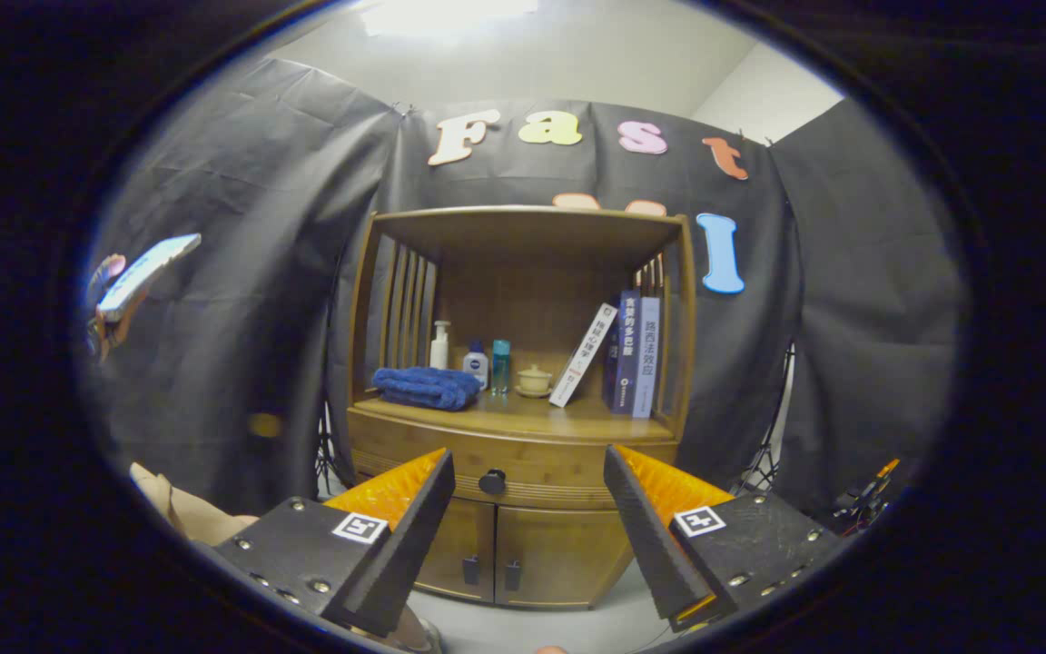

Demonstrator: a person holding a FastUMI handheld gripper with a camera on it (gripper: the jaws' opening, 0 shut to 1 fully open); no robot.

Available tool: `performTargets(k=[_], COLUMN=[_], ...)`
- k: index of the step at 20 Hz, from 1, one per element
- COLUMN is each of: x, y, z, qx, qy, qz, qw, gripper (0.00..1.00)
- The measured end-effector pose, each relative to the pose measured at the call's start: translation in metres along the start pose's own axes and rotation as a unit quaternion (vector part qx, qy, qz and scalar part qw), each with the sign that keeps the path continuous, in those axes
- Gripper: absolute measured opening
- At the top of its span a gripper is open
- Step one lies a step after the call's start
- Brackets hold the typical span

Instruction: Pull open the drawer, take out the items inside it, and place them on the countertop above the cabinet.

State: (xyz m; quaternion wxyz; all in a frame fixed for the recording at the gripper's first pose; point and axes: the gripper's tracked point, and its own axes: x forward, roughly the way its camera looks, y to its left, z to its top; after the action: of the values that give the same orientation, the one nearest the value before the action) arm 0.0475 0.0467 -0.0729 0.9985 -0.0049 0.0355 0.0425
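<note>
- Wooden cabinet point(523, 536) stands ahead of me, smooth and honey-toned, with slatted sides and a curved front.
- Its drawer point(450, 454) is closed, its round dark knob point(492, 481) sitting between my fingers, beyond them.
- My gripper point(529, 536) is spread wide, holding nothing; the wedge-shaped fingers point(396, 536) have ridged inner faces.
- On the countertop point(523, 416) I see a rumpled blue towel point(426, 387), a pump bottle point(439, 346), two small bottles point(488, 365), a lidded cup point(534, 381) and leaning books point(618, 356).
- Two doors point(509, 554) with small dark pulls sit below the drawer.
</note>
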Motion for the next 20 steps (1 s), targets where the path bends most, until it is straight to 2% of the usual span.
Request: performTargets(k=[3,7,14,20], x=[0.031,0.078,0.154,0.199], y=[0.017,0.029,0.032,0.04], z=[-0.011,-0.024,-0.084,-0.138], qx=[-0.009,-0.005,0.002,-0.012], qy=[-0.005,-0.01,0.039,0.091], qz=[0.016,0.015,0.003,-0.006], qw=[1.0,1.0,0.999,0.996], gripper=[0.99,0.99,0.99,0.87])
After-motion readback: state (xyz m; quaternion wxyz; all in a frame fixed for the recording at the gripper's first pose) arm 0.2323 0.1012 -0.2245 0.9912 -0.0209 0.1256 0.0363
